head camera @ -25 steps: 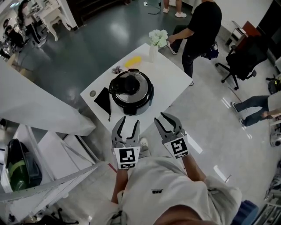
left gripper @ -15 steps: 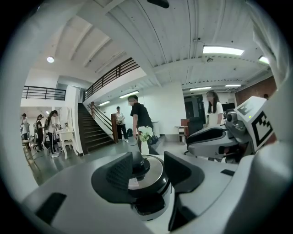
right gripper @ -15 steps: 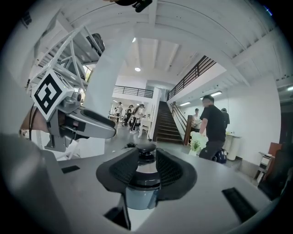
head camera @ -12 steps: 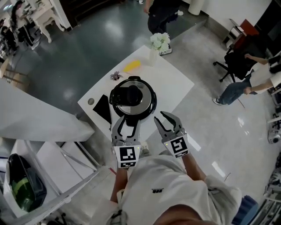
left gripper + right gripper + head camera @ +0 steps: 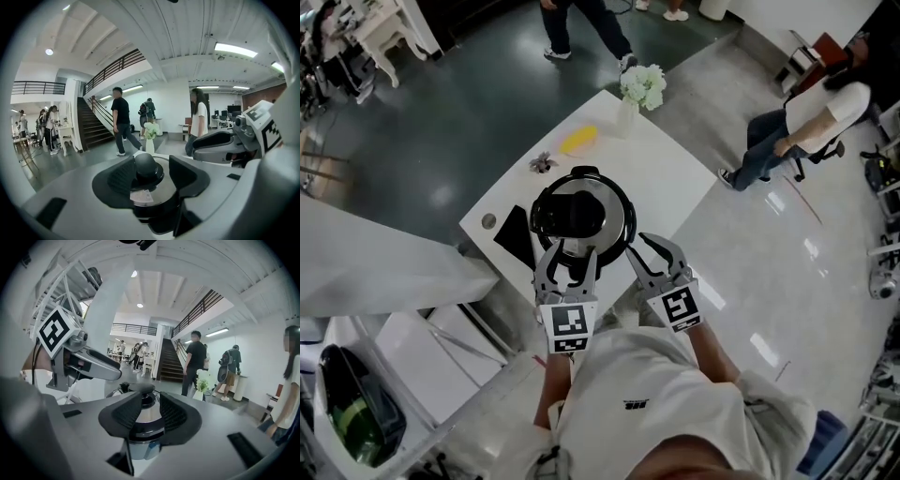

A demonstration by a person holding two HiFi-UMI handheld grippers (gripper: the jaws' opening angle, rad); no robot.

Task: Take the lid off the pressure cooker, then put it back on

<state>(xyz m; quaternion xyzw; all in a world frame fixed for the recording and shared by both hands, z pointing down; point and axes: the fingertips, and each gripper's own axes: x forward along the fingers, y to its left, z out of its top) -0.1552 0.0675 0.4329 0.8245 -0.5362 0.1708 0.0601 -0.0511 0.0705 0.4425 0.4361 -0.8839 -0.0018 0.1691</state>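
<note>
From the head view, the round black-and-steel pressure cooker (image 5: 579,217) sits near the middle of the white square worktop (image 5: 675,173). Its black lid with a dark centre knob (image 5: 578,208) is in place on top. The left gripper (image 5: 569,253) reaches over the cooker's near rim. The right gripper (image 5: 659,251) hangs just beside the cooker's near right edge. A flat black triangular piece (image 5: 514,234) lies to the cooker's left. Further across the worktop are a yellow oblong object (image 5: 579,141) and a white vase of pale flowers (image 5: 639,89) at the far corner.

In the left gripper view, the left gripper (image 5: 152,176) has just been opening and its two dark ribbed pads (image 5: 123,176) stand a little apart. Nothing is pinched between them. The lid's knob (image 5: 146,164) shows through the gap, beyond the pads, with the vase (image 5: 150,137) behind it. The marker cube of the right gripper is at the right edge.

In the right gripper view, the right gripper (image 5: 151,416) also has its ribbed pads (image 5: 129,414) parted, by a narrow gap, and grips nothing. The cooker's shiny steel wall (image 5: 146,416) shows through that gap, a short way off, with the lid (image 5: 140,390) above it. The left gripper reaches in from the left, and the vase (image 5: 202,387) stands to the right
</note>
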